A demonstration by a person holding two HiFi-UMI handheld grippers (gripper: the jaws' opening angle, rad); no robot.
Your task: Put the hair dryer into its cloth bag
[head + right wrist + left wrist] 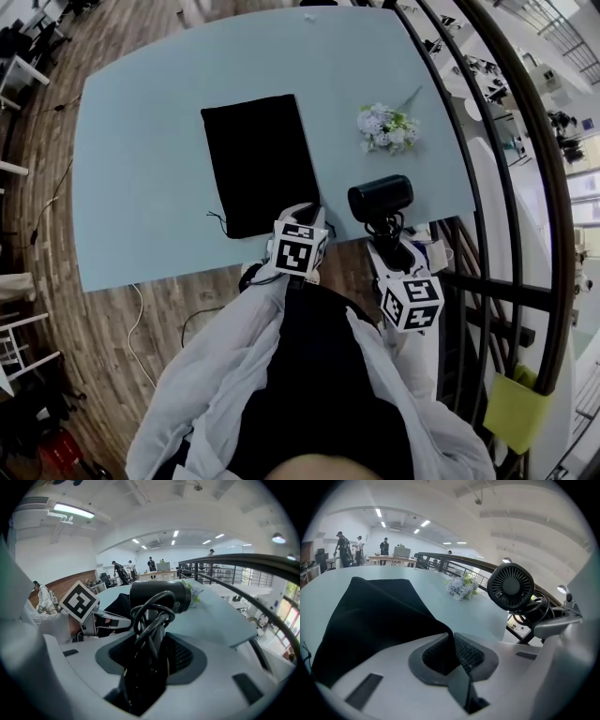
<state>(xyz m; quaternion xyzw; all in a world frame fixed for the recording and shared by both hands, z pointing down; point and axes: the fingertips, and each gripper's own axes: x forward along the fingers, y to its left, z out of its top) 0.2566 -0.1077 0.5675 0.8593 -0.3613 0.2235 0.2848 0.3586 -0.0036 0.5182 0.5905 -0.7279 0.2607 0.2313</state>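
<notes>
Tongs at left (451,649) pinch the black cloth bag (370,620) by its near corner; right tongs (152,656) clench the black hair dryer (161,595).

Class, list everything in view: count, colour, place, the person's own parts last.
table: one, light blue, on the wooden floor
cloth bag: one, black, lying on the table
hair dryer: one, black, cord wound on its handle, above the table's near edge
flowers: one bunch, white and green, on the table right of the cloth bag
left gripper: one, white, shut on the cloth bag's near edge
right gripper: one, white, shut on the hair dryer's handle
</notes>
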